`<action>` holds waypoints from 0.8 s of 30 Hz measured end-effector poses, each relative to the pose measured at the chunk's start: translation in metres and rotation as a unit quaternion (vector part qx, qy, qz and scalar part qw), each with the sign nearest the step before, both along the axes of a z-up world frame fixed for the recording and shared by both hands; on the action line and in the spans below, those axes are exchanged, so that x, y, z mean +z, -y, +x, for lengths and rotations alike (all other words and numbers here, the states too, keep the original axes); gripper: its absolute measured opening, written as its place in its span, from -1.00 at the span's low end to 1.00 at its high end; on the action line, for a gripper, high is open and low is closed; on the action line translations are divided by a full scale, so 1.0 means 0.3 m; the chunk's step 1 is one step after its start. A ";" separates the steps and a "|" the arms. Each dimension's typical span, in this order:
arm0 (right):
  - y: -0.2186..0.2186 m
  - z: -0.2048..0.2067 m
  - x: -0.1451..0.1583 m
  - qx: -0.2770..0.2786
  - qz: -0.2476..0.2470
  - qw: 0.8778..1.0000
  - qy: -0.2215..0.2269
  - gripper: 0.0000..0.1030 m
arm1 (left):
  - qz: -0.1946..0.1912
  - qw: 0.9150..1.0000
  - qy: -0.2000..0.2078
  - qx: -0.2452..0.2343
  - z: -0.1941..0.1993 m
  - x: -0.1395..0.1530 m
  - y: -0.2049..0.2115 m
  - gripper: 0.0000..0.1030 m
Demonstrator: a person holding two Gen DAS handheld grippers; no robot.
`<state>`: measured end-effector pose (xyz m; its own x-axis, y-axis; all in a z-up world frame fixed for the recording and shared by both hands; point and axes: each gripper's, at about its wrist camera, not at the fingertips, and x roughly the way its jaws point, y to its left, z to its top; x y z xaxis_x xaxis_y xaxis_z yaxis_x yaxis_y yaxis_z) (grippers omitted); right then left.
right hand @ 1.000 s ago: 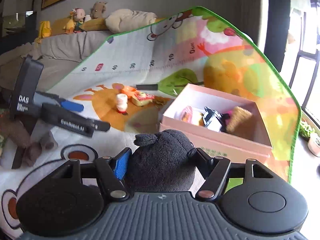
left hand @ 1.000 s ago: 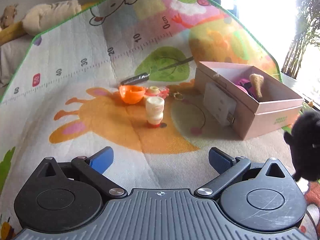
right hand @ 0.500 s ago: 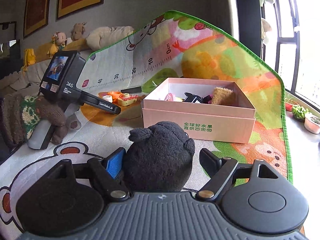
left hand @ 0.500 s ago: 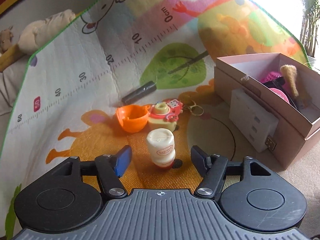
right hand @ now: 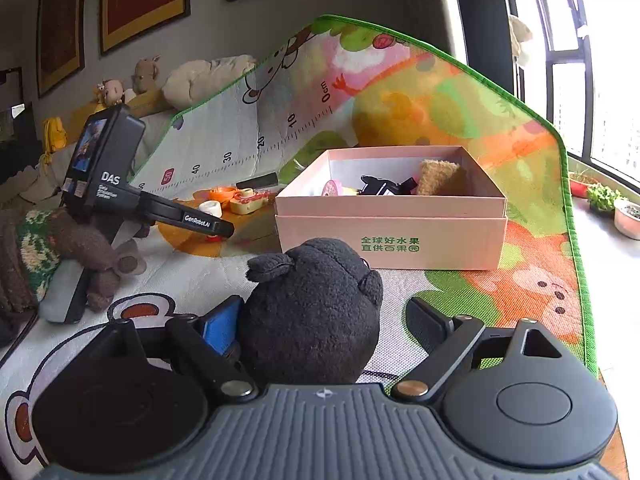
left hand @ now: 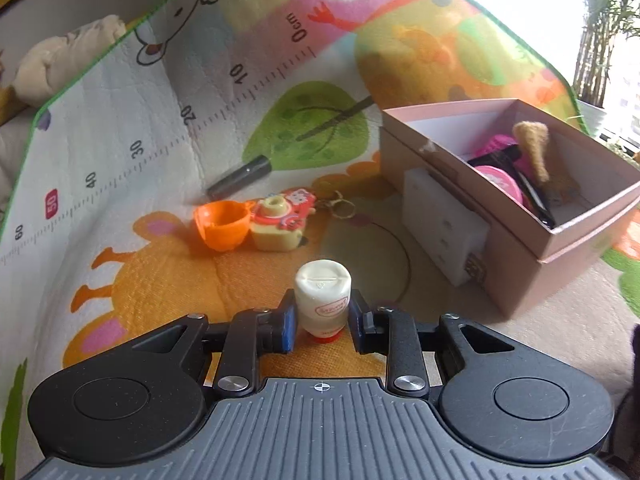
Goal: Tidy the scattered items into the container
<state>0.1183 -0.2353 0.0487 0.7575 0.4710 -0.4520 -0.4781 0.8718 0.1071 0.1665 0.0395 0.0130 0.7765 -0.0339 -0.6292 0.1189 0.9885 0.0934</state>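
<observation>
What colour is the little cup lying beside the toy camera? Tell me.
Orange cup; clearest in the left wrist view.
</observation>
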 end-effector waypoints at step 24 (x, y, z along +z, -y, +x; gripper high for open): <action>0.023 -0.002 0.013 -0.028 0.003 1.000 0.004 0.79 | -0.029 0.995 -0.027 -0.092 -0.328 -0.028 0.129 0.57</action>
